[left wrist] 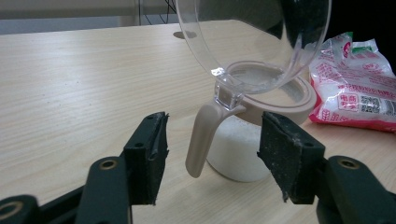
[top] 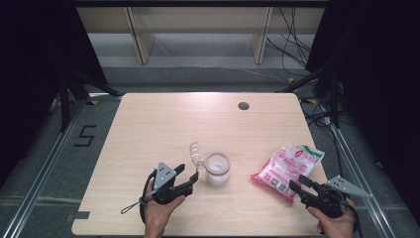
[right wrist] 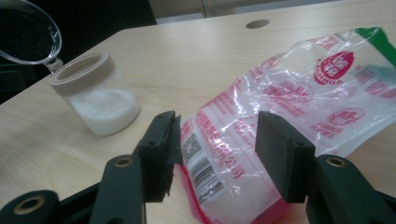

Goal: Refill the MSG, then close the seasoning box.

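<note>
A clear jar (top: 218,169) with a beige rim and white grains inside stands at the table's near middle. Its clear hinged lid (top: 197,154) is flipped up on the left. My left gripper (top: 188,174) is just left of the jar. In the left gripper view it (left wrist: 212,154) is open, and the jar's beige latch tab (left wrist: 201,140) hangs between the jaws with a gap on both sides. A red and white plastic bag (top: 289,166) of white grains lies at the right. My right gripper (right wrist: 217,149) is open, with the bag's near end (right wrist: 219,163) between its jaws.
The wooden table (top: 163,124) has a round cable hole (top: 243,105) at the back right. Its right edge runs close to the bag and the right hand. Dark stands and cables line the floor on both sides.
</note>
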The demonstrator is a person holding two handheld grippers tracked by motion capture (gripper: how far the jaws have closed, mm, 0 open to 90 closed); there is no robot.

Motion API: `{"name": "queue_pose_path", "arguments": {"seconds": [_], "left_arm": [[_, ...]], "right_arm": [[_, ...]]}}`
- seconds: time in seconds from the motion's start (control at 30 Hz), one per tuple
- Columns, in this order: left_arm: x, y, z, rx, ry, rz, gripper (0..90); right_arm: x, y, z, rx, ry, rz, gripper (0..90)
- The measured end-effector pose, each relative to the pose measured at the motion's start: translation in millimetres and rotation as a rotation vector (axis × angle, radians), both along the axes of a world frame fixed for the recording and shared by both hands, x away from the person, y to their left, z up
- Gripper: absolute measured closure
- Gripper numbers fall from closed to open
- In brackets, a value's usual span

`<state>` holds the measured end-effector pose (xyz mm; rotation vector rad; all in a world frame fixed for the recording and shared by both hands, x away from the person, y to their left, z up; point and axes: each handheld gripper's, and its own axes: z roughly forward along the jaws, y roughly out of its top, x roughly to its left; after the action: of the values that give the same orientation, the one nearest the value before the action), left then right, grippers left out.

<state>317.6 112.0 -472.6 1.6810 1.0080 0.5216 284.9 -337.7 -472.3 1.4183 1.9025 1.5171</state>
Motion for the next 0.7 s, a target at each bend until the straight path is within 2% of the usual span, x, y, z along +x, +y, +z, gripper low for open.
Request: {"name": "queue_pose_path", "arguments": {"seconds": [0.03, 0.07, 0.13, 0.17, 0.2, 0.23, 0.27, 0.3, 0.4, 0.43, 0.5, 0.6, 0.63, 0.7], "left_arm": [[0.7, 0.9, 1.0, 0.008, -0.001, 0.001, 43.4], [1.8, 1.3, 1.3, 0.005, -0.008, 0.001, 44.7], [2.2, 2.4, 3.2, 0.021, -0.014, -0.001, 48.3], [2.8, 2.7, 4.3, 0.029, -0.02, -0.004, 49.5], [2.8, 2.6, 4.8, 0.032, -0.025, -0.002, 51.0], [3.5, 2.7, 5.2, 0.037, -0.033, -0.005, 53.2], [4.3, 2.8, 5.5, 0.045, -0.036, -0.005, 54.2], [4.3, 3.1, 5.7, 0.045, -0.029, -0.002, 55.4], [5.9, 4.1, 5.2, 0.048, -0.029, -0.013, 59.5], [6.7, 4.1, 4.5, 0.04, -0.032, -0.013, 61.0], [7.1, 4.6, 4.6, 0.042, -0.03, -0.013, 64.5], [7.3, 5.4, 5.8, 0.06, -0.039, -0.019, 69.5], [7.5, 5.5, 6.0, 0.059, -0.039, -0.02, 70.7], [8.6, 5.0, 6.1, 0.07, -0.055, -0.017, 73.5]], "right_arm": [[1.2, -1.6, -1.0, -0.036, -0.02, 0.019, 48.7], [0.2, -0.8, -0.2, -0.054, -0.015, 0.019, 48.6], [-1.9, 0.2, 0.7, -0.04, 0.002, 0.028, 48.5], [-1.4, 0.0, -0.2, -0.049, -0.017, 0.029, 48.5], [-4.0, 3.0, -0.2, -0.015, 0.001, 0.022, 48.5], [-4.5, 3.8, -0.1, -0.015, 0.005, 0.021, 48.5], [-3.6, 2.1, -1.3, -0.032, -0.023, 0.041, 48.5], [-5.4, 3.4, -0.8, -0.026, -0.011, 0.043, 48.5], [-6.1, 3.6, -1.2, -0.05, -0.026, 0.055, 48.5], [-6.8, 4.8, -1.1, -0.049, -0.034, 0.042, 48.5], [-7.7, 5.1, -1.1, -0.07, -0.014, 0.056, 48.5], [-9.7, 7.7, -0.5, -0.053, -0.009, 0.059, 48.6], [-8.1, 6.3, -0.9, -0.077, -0.033, 0.071, 48.6], [-8.0, 5.9, -1.2, -0.08, -0.03, 0.078, 48.5]]}}
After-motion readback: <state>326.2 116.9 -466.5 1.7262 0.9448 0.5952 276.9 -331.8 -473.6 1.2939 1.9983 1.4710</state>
